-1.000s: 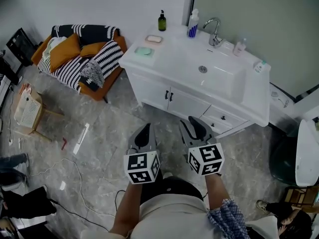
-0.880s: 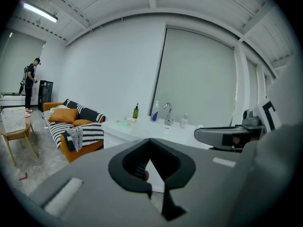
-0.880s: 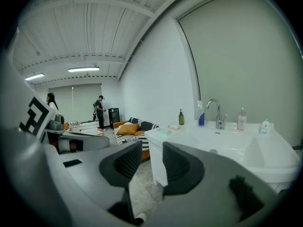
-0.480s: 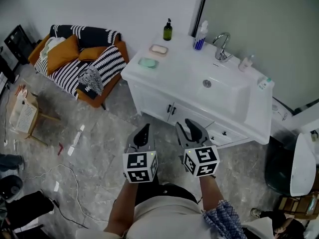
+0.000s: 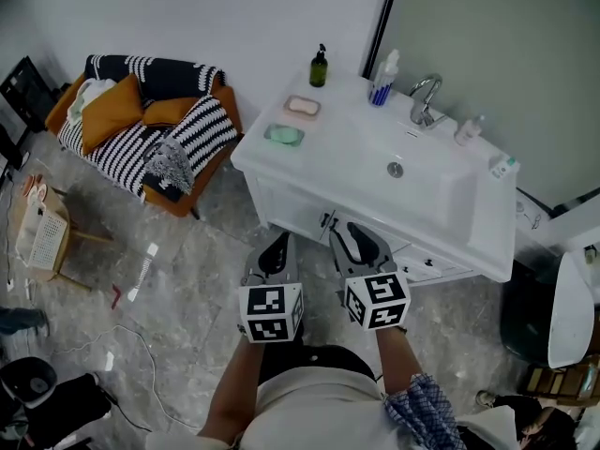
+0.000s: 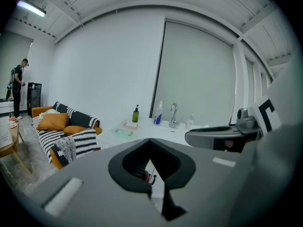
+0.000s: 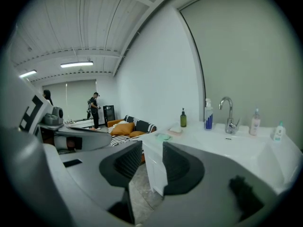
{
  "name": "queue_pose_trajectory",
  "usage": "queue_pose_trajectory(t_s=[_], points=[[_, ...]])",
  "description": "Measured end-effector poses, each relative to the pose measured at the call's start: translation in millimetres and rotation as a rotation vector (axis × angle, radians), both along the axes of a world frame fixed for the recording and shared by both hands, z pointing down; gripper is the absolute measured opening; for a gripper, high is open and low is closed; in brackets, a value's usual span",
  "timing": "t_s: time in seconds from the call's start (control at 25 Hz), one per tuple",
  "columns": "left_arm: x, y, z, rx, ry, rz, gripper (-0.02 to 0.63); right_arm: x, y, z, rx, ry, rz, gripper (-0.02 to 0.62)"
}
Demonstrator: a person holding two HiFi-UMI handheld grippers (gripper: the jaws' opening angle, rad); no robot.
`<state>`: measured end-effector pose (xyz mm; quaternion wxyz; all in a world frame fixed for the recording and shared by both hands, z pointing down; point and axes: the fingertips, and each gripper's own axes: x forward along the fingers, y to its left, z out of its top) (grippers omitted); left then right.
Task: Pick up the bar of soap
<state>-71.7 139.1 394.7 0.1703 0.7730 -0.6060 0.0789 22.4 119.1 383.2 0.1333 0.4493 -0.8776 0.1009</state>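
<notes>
On the vanity [image 5: 349, 150] lay pink soap [image 5: 302, 105] and green soap [image 5: 284, 135]. Left gripper [image 5: 275, 251] sat pinched together and right gripper [image 5: 360, 238] gaped empty. Squeezed hard, either bar might skid off.

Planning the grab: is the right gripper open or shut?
Open. On the right gripper the jaws stand apart, nothing between them; the cabinet shows through the gap.

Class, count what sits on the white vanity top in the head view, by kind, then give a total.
Bottles: 4 - green bottle, blue-and-white bottle, clear bottle, teal-capped bottle
Soaps: 2 - pink soap, green soap
Taps: 1 - tap
Total: 7
</notes>
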Motion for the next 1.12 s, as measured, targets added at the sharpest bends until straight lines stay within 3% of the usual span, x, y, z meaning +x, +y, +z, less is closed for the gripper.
queue_pose_trajectory(t_s=[0.56,1.12], points=[[-31.6,-69.5,-7.1,-0.01,0.026,0.07,0.008,-37.1,-56.5,-4.0,0.011,0.008,0.044,0.127],[-50.1,-102.9,-0.9,-0.028,0.033,0.053,0.008,-49.2,-88.5,9.3,-0.022,0.024,0.022,0.127]])
